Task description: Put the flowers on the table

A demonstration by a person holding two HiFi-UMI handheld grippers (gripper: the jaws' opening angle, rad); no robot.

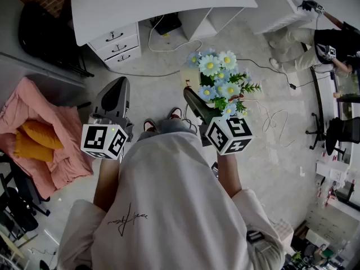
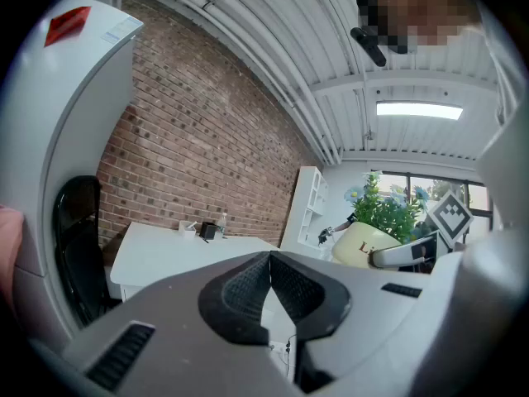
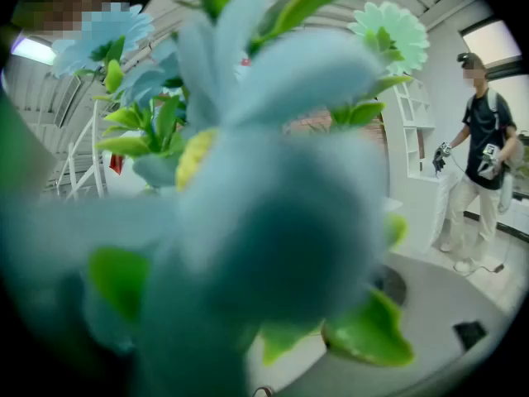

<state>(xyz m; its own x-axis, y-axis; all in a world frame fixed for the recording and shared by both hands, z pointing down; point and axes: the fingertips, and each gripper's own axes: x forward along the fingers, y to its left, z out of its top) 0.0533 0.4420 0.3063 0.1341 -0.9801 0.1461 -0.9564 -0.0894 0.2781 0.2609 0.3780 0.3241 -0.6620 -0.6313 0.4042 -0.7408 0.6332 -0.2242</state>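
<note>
A cream pot of pale blue artificial flowers with green leaves hangs in the air over the floor, with my right gripper closed wide around it. In the right gripper view the blurred flowers fill nearly everything; only one grey finger shows at the lower right. My left gripper is level with it to the left, its jaws shut with nothing between them. The white table lies ahead, at the head view's top.
A white drawer unit stands under the table, with cables trailing over the floor. A pink blanket with orange cushions lies at the left. Another person stands to the right by white shelves. A brick wall backs the table.
</note>
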